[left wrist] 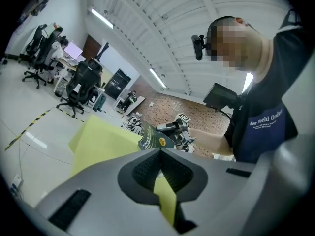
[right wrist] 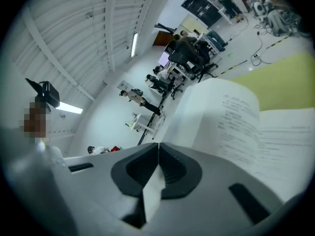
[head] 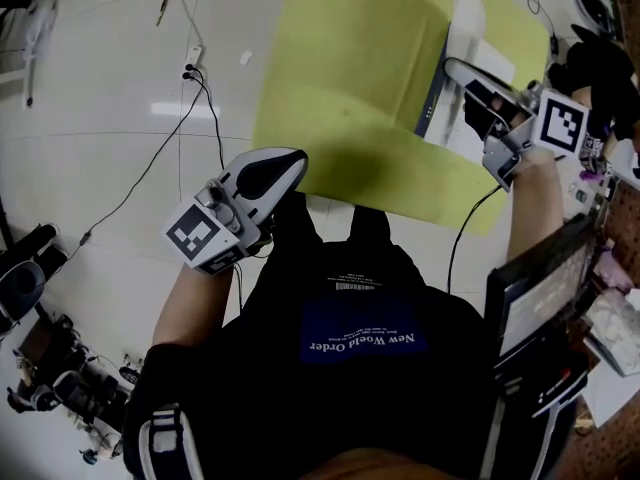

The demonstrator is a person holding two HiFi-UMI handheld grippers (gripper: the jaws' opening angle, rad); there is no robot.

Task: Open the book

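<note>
We find the book [head: 468, 43] on the right part of the table [head: 340, 88], its cover lifted and pinched between the jaws of the right gripper [head: 475, 98]. The left gripper [head: 295, 163], jaws together, sits over the table's near left corner. Left of the table a power strip [head: 193, 58] lies on the floor [head: 100, 118]. A screen [head: 540, 298] stands at our right.

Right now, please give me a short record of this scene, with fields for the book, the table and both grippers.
table: yellow-green top
book: on the table's right part, dark green cover raised, printed pages showing
right gripper: shut on a page
page: white, curved upward, its edge running in between those jaws
left gripper: shut, nothing gripped, by the table's near left corner
</note>
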